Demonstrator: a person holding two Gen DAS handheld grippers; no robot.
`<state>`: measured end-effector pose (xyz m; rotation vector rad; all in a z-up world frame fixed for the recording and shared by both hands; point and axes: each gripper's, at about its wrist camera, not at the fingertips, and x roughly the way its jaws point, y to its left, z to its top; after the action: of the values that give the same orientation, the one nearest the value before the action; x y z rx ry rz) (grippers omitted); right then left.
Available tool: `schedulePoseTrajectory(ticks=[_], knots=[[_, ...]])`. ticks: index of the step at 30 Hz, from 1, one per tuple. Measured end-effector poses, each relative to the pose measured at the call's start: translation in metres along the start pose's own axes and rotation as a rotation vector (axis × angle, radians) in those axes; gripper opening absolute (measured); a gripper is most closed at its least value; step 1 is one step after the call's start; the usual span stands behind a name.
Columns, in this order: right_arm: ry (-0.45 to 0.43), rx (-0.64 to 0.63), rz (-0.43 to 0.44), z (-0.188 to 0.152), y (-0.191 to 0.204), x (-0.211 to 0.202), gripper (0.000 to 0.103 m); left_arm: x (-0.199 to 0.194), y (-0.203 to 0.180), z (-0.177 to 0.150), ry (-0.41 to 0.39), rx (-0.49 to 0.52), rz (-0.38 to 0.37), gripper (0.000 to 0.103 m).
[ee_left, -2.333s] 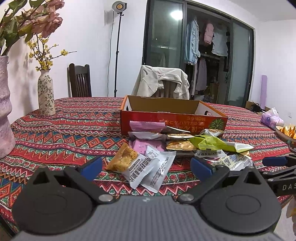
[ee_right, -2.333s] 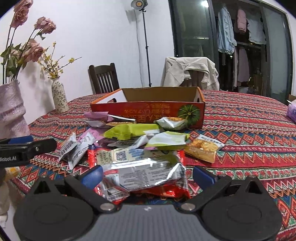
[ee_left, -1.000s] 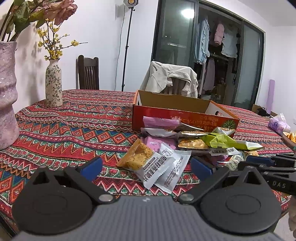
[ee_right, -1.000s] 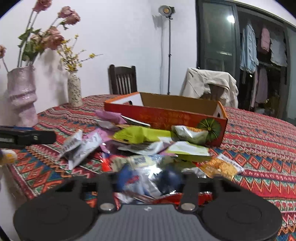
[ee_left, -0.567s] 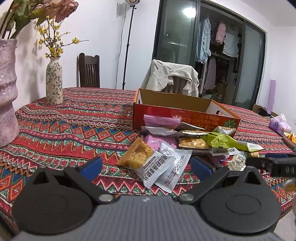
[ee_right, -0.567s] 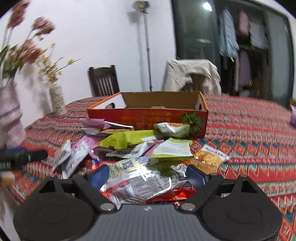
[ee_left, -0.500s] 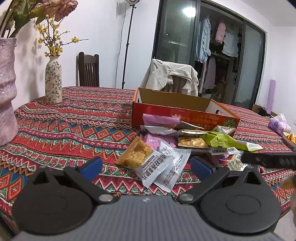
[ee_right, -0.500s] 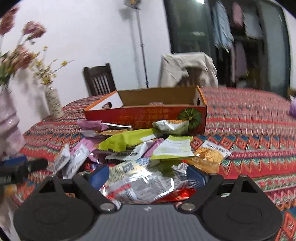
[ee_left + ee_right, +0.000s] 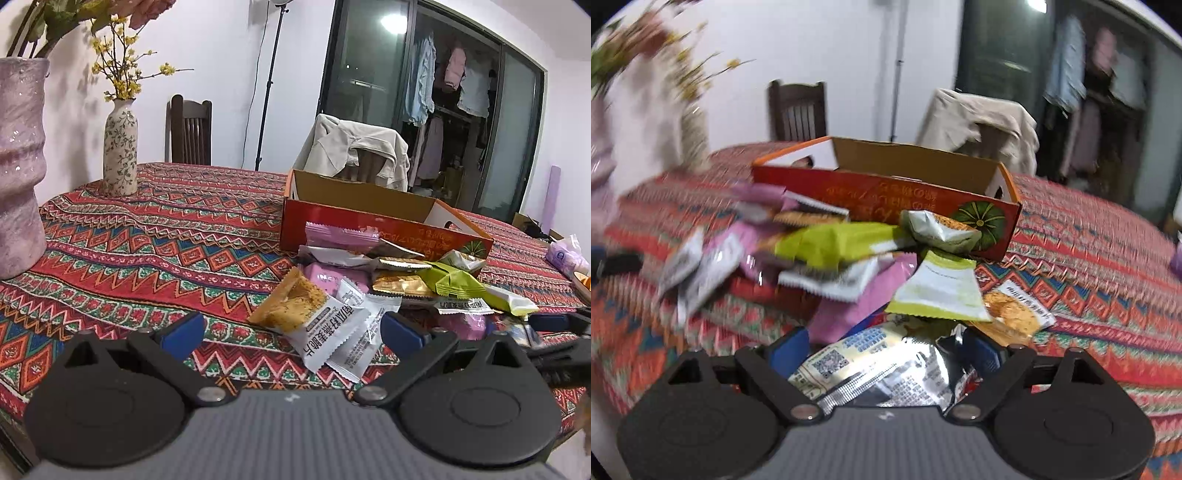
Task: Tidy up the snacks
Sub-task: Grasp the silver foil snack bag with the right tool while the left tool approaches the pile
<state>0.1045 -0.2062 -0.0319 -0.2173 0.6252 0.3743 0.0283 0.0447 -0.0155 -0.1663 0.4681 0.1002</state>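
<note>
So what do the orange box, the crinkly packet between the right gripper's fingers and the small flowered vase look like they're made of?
Orange box: printed cardboard, going by its plain brown inside and folded flaps.
Crinkly packet: probably metallised plastic film; it is silvery, creased and reflective.
Small flowered vase: likely glazed ceramic, with a smooth painted surface; not certain.

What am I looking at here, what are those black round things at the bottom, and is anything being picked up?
The black shapes are two hand-held grippers that a person carries, one per hand. Each has a fisheye camera looking forward along its blue-tipped fingers, so one picture comes from the left hand-held gripper, the other from the right hand-held gripper. On the patterned tablecloth lie a pile of snack packets and an open red cardboard box, with two vases at the left. The left one is open over a white and orange packet, holding nothing. The right one has just opened; a silver foil packet lies between its fingers, not visibly squeezed.
</note>
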Motion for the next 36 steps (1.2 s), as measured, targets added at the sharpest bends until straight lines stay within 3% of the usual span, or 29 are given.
schedulePoseTrajectory(ticks=[4,13,19,23,26,36], knots=[[0.007,-0.038,-0.055,-0.006,-0.008,-0.011,0.089,0.003,-0.004,-0.001,0.012,0.003,0.001,0.103],[-0.026,0.086,-0.152,-0.01,-0.012,-0.015,0.09,0.004,-0.004,-0.001,0.02,0.002,0.024,0.103],[0.049,0.175,-0.102,-0.022,-0.023,0.001,0.089,0.006,-0.004,-0.002,0.025,-0.002,0.026,0.103],[0.024,0.108,-0.064,-0.024,-0.021,-0.003,0.071,0.008,-0.006,-0.002,0.035,0.001,0.034,0.103],[0.015,0.056,-0.045,-0.024,-0.019,-0.008,0.063,0.011,-0.009,-0.001,0.038,0.01,0.036,0.103],[-0.145,0.044,-0.014,-0.01,-0.032,-0.048,0.063,0.025,-0.023,0.009,0.053,0.043,0.041,0.103]])
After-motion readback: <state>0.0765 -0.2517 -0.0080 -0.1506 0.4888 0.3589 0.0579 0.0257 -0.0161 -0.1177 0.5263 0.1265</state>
